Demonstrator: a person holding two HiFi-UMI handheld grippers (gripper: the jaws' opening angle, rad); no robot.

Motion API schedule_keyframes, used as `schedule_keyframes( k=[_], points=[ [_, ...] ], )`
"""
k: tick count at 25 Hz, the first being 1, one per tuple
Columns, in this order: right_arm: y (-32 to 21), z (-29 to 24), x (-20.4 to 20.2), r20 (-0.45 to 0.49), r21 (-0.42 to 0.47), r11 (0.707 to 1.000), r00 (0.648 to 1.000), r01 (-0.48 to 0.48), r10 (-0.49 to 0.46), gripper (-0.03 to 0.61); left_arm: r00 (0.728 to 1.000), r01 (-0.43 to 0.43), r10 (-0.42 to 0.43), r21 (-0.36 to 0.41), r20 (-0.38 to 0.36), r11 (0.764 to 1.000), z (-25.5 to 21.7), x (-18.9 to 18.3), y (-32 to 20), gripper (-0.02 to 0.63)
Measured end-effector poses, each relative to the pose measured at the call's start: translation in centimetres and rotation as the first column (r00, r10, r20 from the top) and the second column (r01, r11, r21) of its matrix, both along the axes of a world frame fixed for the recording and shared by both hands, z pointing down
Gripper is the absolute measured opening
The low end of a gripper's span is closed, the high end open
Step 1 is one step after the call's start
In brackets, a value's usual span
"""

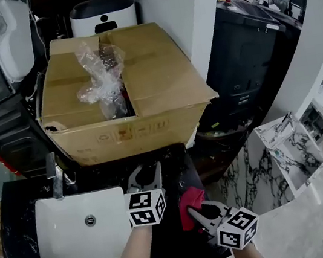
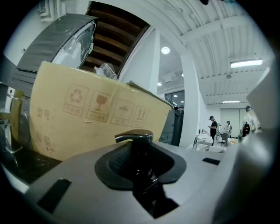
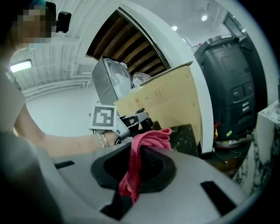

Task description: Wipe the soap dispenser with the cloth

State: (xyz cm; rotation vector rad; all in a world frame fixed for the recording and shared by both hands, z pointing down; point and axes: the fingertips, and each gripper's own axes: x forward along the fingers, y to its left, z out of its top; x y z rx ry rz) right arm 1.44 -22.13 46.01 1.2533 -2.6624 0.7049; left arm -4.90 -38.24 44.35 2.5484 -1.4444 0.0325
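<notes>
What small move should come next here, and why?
Probably move the right gripper, shut on the red cloth, leftward to the soap dispenser held in the left gripper; cloth and dispenser do not yet touch.

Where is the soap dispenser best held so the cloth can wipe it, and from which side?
Grip the soap dispenser by its narrow black neck just under the pump head, coming from the side with the jaws across it. The left gripper clamps it there now. The wider head overhangs the jaws, probably a stop against slipping, and is left exposed for the red cloth in the right gripper.
</notes>
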Motion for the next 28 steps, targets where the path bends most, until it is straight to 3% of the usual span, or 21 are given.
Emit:
schedule_keyframes(
  k=[7, 10, 12, 13, 14, 19, 23, 28],
  points=[
    [0.4, 1.0, 1.9, -0.038, -0.028, 0.998, 0.997, -0.062, 0.061, 0.049, 0.989, 0.008, -0.015, 0.052, 0.144, 0.999, 1.7, 2.5, -3.0, 0.106],
    [0.5, 1.3, 2.4, -0.041, -0.037, 0.995, 0.995, -0.091, 0.090, 0.049, 0.985, 0.007, -0.020, 0.075, 0.172, 0.997, 1.6, 2.7, -3.1, 0.107],
    [0.5, 1.3, 2.5, -0.045, -0.037, 0.994, 0.993, -0.107, 0.106, 0.049, 0.988, -0.003, -0.004, 0.045, 0.153, 0.999, 1.8, 2.6, -3.1, 0.136],
    [0.5, 1.1, 2.4, -0.044, -0.033, 0.993, 0.993, -0.112, 0.111, 0.049, 0.991, -0.008, 0.005, 0.024, 0.136, 1.000, 1.9, 2.4, -2.9, 0.257],
    [0.5, 0.9, 2.3, -0.042, -0.025, 0.993, 0.993, -0.115, 0.114, 0.050, 0.992, -0.010, 0.008, 0.012, 0.124, 1.000, 1.9, 2.1, -2.7, 0.291],
    [0.3, -0.2, 1.2, -0.019, 0.037, 0.993, 0.994, -0.108, 0.109, 0.049, 0.994, 0.020, -0.022, 0.018, 0.110, 1.000, 1.1, -2.2, -0.1, 0.336],
    [0.7, -1.0, 0.4, -0.010, 0.101, 0.987, 0.992, -0.123, 0.125, 0.049, 0.999, 0.011, -0.013, 0.045, 0.029, 0.999, 0.2, -5.7, 3.3, 0.336],
    [1.2, -2.2, 0.6, -0.035, 0.160, 0.975, 0.986, -0.156, 0.163, 0.049, 1.000, 0.001, -0.004, 0.089, 0.025, 0.996, -0.3, -9.0, 7.9, 0.334]
  ],
)
